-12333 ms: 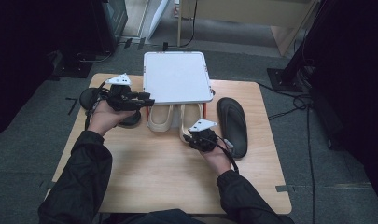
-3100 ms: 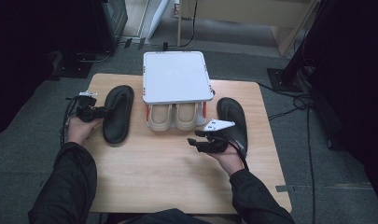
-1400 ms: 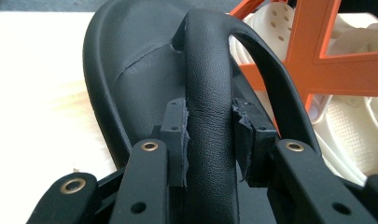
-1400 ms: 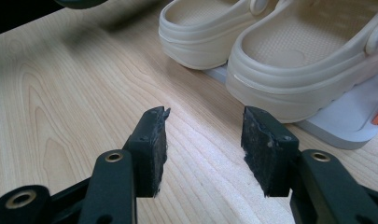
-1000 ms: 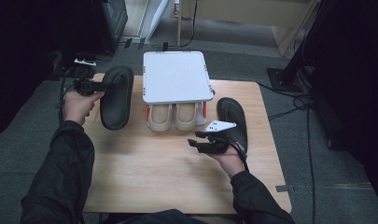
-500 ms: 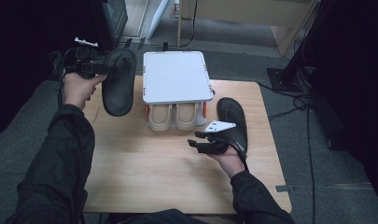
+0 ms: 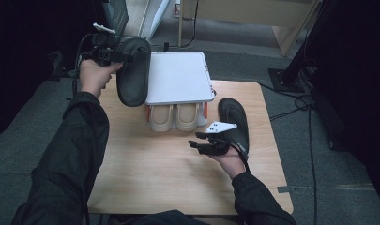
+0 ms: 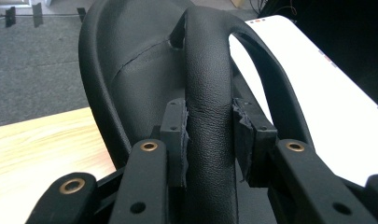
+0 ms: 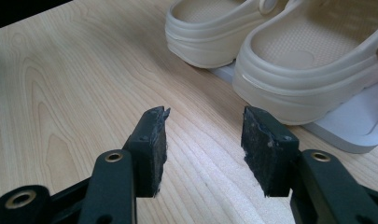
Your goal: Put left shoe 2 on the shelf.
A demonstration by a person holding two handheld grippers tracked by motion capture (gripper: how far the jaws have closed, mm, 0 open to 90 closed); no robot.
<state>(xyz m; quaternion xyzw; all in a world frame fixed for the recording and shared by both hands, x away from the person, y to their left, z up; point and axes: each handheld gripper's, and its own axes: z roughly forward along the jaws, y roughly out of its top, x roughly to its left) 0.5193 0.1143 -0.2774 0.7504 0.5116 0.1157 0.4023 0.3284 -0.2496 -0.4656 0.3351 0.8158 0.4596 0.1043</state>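
Grey carpet floor [image 7: 47, 122] (dim room) surrounds wooden table [image 7: 155, 173].

The black slipper [image 7: 133, 70] I have by its strap is smooth, grained leather-like material with a stitched seam across the insole. It hangs clear of the counter [image 7: 145, 173], held above the far left corner with its toe end towards me, just beside the white box lid. In the left gripper view the arched strap [image 8: 209, 107] runs upright and is pinched from both sides.
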